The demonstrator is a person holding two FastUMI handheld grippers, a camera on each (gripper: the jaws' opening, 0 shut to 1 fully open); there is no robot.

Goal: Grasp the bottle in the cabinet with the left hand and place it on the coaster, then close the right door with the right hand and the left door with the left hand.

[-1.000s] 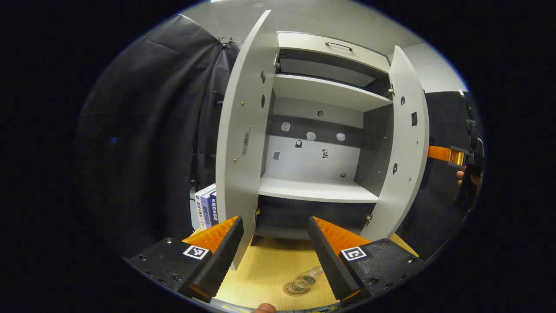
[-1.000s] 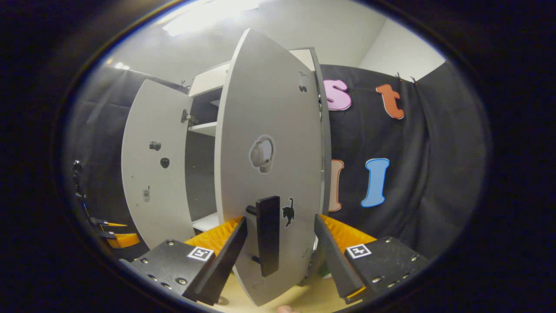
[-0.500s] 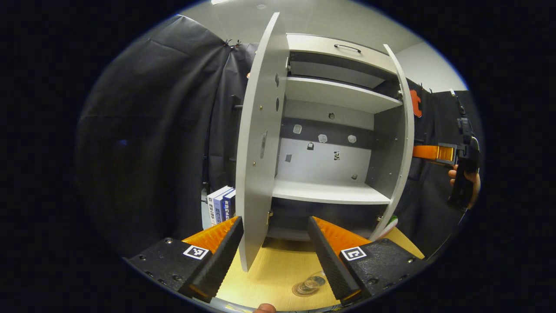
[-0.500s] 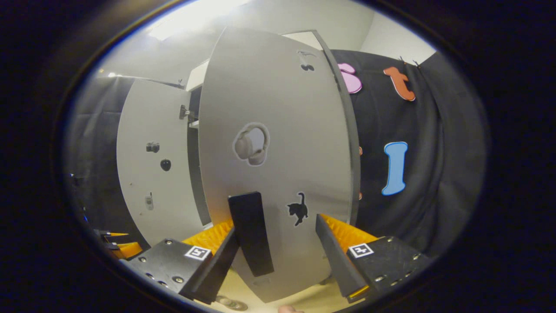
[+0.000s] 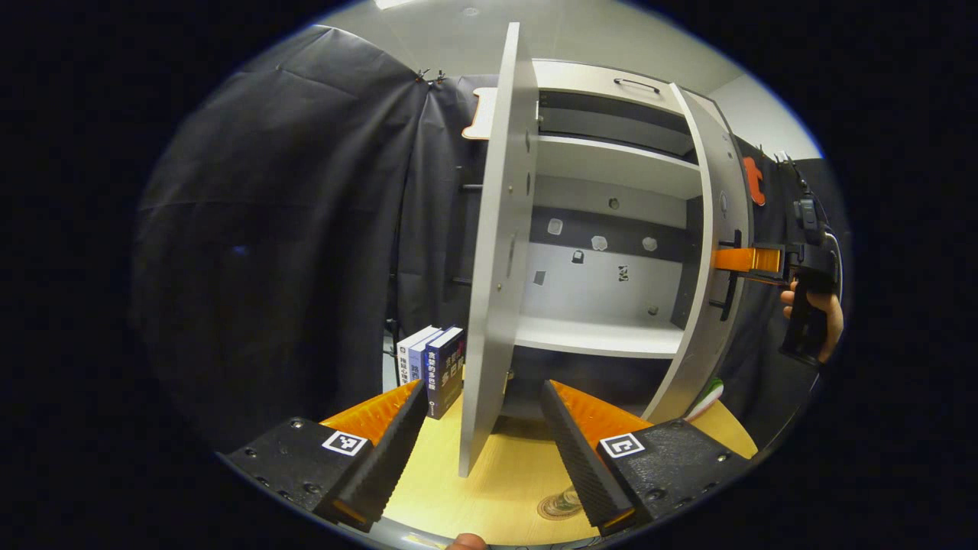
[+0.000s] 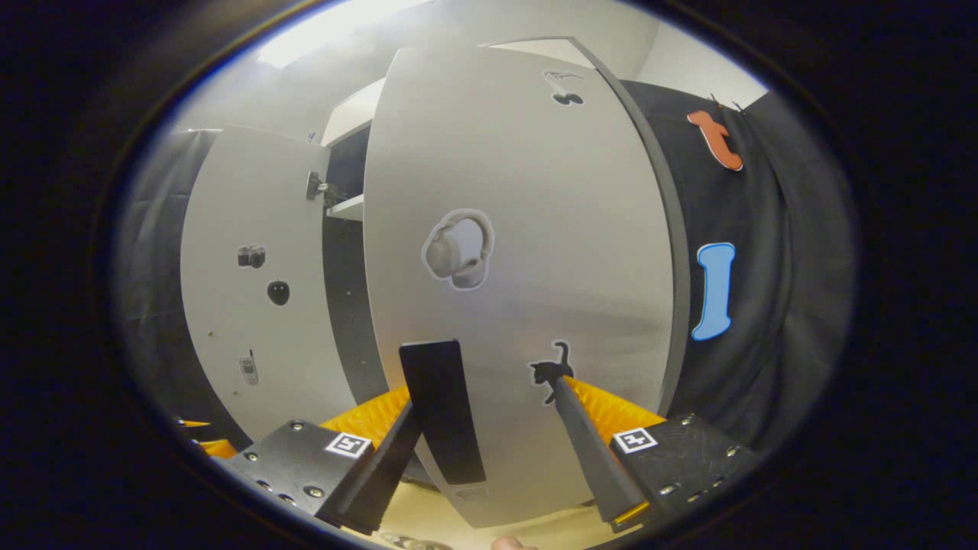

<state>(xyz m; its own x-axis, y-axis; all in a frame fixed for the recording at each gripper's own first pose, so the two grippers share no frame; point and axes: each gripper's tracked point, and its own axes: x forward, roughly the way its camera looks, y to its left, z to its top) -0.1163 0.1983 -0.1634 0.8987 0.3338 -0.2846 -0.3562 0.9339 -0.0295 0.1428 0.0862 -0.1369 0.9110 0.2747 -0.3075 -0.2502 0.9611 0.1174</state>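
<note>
On the table: coaster (image 5: pixel 561 506) with the clear bottle, just beside the left gripper's (image 5: pixel 483 447) right finger.
Right door (image 6: pixel 519 267): grey, stickered, partly swung; its black handle (image 6: pixel 443 412) lies between the right gripper's (image 6: pixel 487 447) fingers.
Grippers: both spread wide, holding nothing.

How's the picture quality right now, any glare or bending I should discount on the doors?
Left gripper view: sharp and evenly lit; the fisheye bows the left door and right door into curves. Right gripper view: ceiling light washes out the top, and the right door bulges and looks slightly soft.
</note>
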